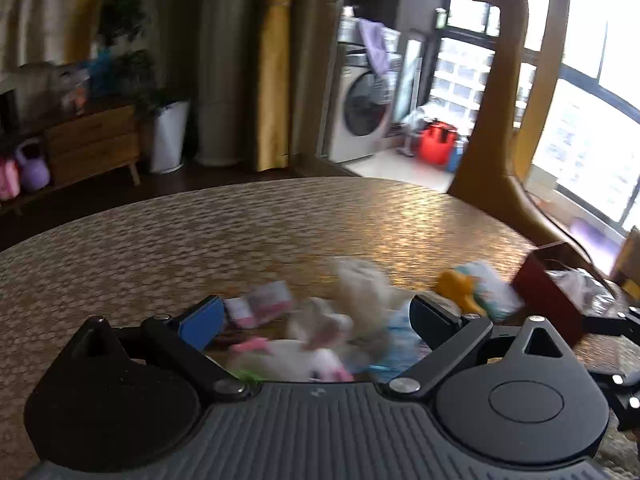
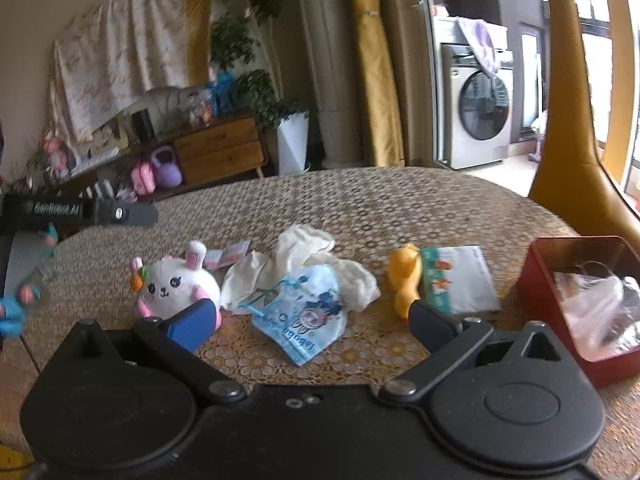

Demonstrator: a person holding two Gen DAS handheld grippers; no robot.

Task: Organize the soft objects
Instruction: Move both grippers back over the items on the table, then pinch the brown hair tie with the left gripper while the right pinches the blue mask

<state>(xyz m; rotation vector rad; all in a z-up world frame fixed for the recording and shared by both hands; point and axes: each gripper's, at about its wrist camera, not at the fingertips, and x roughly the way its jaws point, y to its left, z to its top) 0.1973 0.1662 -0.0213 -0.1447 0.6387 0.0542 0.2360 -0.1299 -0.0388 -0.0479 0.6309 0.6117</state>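
Both tongs, left [image 1: 316,316] and right [image 2: 312,316], spread and empty over the bench [image 2: 360,200]; plush bunny [image 2: 176,286] beside crumpled white cloth [image 2: 304,256], likely light and squashy, best pinched across its round body.

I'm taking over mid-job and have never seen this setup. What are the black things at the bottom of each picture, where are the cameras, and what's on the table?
There is no robot arm: a person holds a two-finger gripper in each hand, with a fisheye camera on each looking forward along the fingers. The black shapes are the left gripper and the right gripper. Both are open and hold nothing. The left view is blurred.

On the patterned table lie a white bunny plush, white gloves, a blue printed pouch, a yellow duck toy, a tissue pack and, at the right, a red box with clear plastic inside.
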